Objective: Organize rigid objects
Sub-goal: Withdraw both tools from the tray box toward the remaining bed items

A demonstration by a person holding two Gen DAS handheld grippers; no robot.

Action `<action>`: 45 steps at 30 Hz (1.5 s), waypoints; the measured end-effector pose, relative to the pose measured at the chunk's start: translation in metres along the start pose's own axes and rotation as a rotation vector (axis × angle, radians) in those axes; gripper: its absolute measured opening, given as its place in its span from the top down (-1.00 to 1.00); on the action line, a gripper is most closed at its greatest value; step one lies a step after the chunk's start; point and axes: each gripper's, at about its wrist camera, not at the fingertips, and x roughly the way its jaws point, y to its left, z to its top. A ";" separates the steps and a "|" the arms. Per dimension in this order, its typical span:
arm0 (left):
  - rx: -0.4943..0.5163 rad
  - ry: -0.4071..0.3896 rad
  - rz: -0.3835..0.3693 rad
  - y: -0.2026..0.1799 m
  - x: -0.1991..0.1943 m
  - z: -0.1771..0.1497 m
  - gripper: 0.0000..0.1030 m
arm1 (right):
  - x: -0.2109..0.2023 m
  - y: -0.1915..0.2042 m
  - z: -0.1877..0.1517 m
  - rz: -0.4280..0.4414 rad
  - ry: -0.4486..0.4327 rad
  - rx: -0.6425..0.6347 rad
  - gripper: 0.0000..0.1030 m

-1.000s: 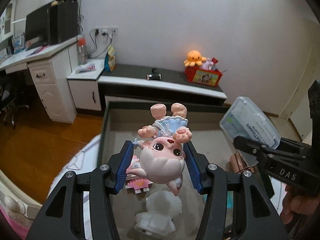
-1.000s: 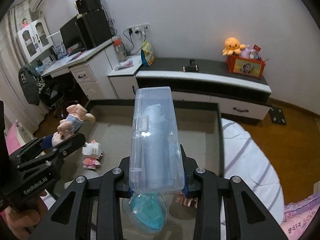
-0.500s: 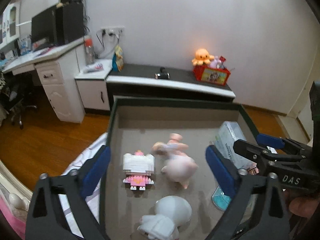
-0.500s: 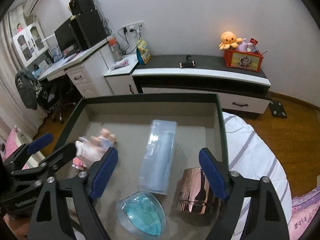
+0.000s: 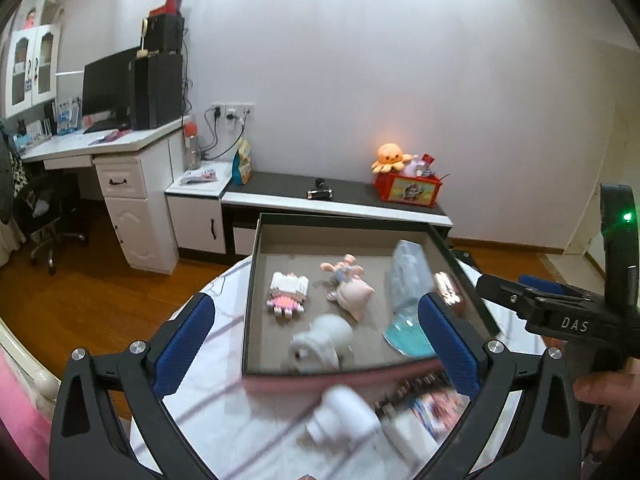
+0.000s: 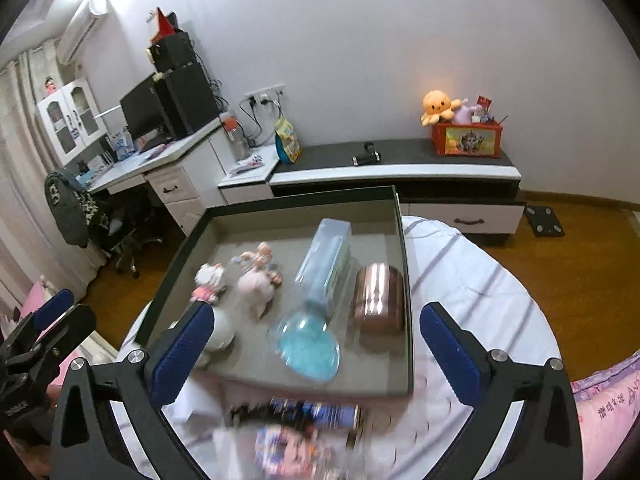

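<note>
A dark tray (image 5: 256,248) (image 6: 406,280) on a round table holds a pink doll figurine (image 5: 348,286) (image 6: 256,276), a block-built kitten figure (image 5: 286,294) (image 6: 208,282), a white toy (image 5: 322,340), a clear plastic box (image 5: 408,276) (image 6: 326,260), a blue-filled clear case (image 5: 408,334) (image 6: 310,346) and a copper cup (image 6: 376,298). My left gripper (image 5: 316,344) is open and empty, pulled back above the tray's near edge. My right gripper (image 6: 316,348) is open and empty, also back over the near edge.
Blurred items lie on the striped tablecloth before the tray: a white object (image 5: 344,416) and colourful packets (image 6: 296,432). Behind stand a low cabinet (image 5: 336,204) with a toy box (image 5: 408,188), a desk (image 5: 100,148) and wooden floor. A pink bed edge (image 6: 600,408) is at right.
Both grippers opened and let go: the doll figurine and the clear box now lie in the tray. Both grippers have since drawn back toward the tray's near edge.
</note>
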 end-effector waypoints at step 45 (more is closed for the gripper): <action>-0.020 -0.177 0.099 -0.032 -0.181 -0.108 -1.00 | -0.180 0.050 -0.148 -0.061 -0.230 -0.078 -1.00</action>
